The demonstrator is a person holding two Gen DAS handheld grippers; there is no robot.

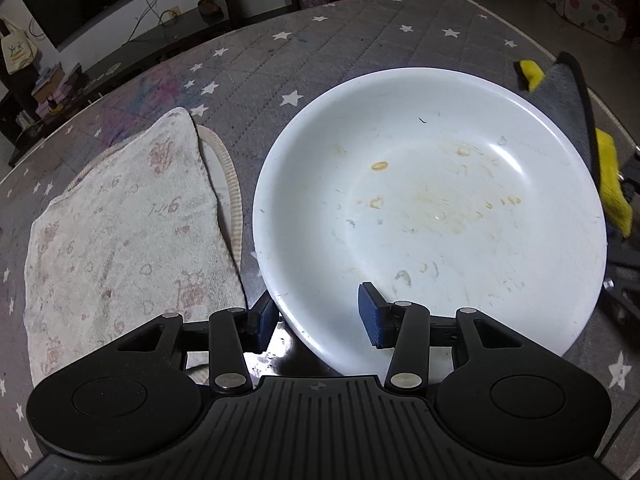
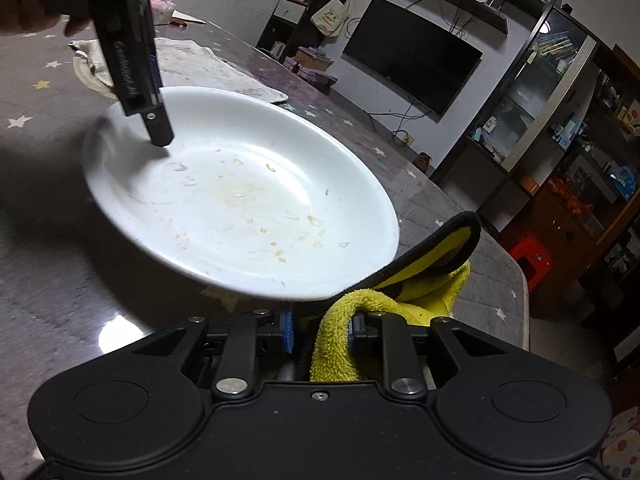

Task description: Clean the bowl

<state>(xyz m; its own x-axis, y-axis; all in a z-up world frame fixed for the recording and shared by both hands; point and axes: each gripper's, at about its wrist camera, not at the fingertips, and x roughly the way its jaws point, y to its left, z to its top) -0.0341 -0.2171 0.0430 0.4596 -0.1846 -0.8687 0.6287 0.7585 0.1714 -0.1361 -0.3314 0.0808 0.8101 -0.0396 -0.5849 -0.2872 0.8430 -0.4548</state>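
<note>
Left tool (image 1: 316,318) has its jaws spread either side of the bowl (image 1: 432,208) rim, one finger inside, not clamped as far as I can see. Right tool (image 2: 320,332) is clenched on the yellow cloth (image 2: 340,336), right by the bowl's near edge. Bowl's sitting on the table (image 2: 48,240), tipped slightly, with dried brownish smears across the middle, so wiping looks barely started.
</note>
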